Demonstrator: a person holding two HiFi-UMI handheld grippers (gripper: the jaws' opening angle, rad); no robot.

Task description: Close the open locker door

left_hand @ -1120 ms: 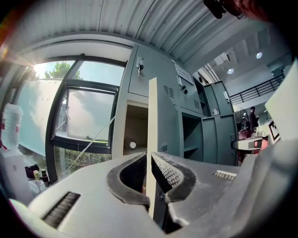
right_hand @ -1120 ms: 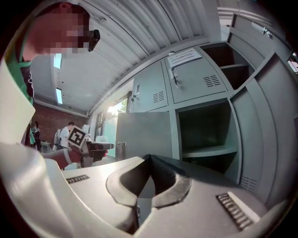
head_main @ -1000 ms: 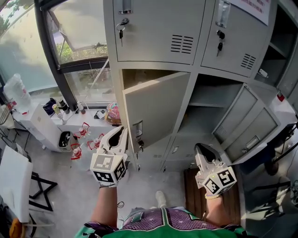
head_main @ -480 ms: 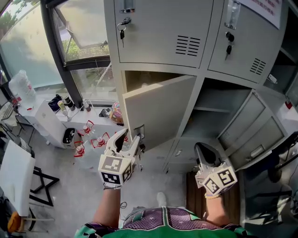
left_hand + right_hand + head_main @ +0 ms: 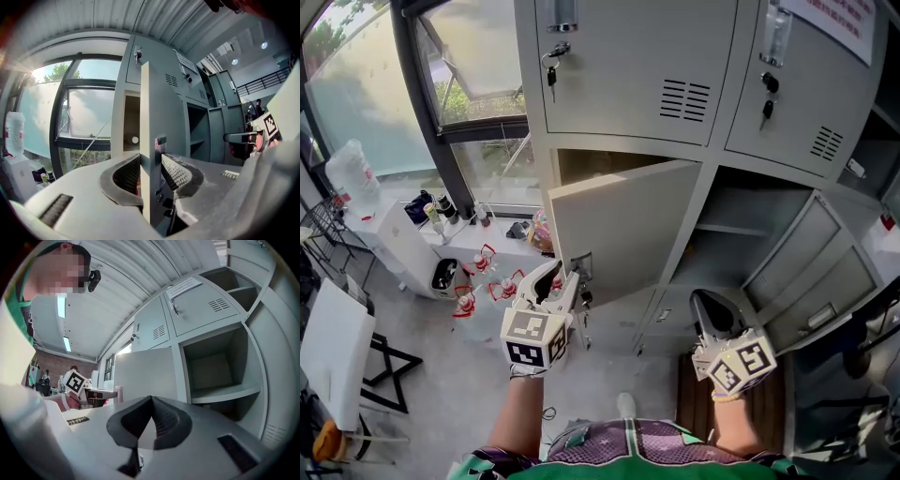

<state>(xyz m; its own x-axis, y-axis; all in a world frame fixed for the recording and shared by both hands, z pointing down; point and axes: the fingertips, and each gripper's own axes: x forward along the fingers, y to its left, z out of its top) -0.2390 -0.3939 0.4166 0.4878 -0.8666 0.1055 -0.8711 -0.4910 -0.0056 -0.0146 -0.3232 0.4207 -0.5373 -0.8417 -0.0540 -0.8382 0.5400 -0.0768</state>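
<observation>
Locker door [image 5: 623,225] nearer shut; left tool [image 5: 150,160] apparently pinching edge; right tool [image 5: 151,401] pressed together.

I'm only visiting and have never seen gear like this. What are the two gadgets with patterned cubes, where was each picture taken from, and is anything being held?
There is no robot here: a person holds a hand-held clamp, called a gripper, in each hand. One picture comes from a camera on the person's head, looking down at grey lockers. The other two come from cameras riding on each gripper, looking along its jaws. The left gripper has its jaws closed on the edge of the open locker door. The right gripper is away from that door, with its jaws together and nothing in them. The patterned cubes are simply part of the grippers.
</observation>
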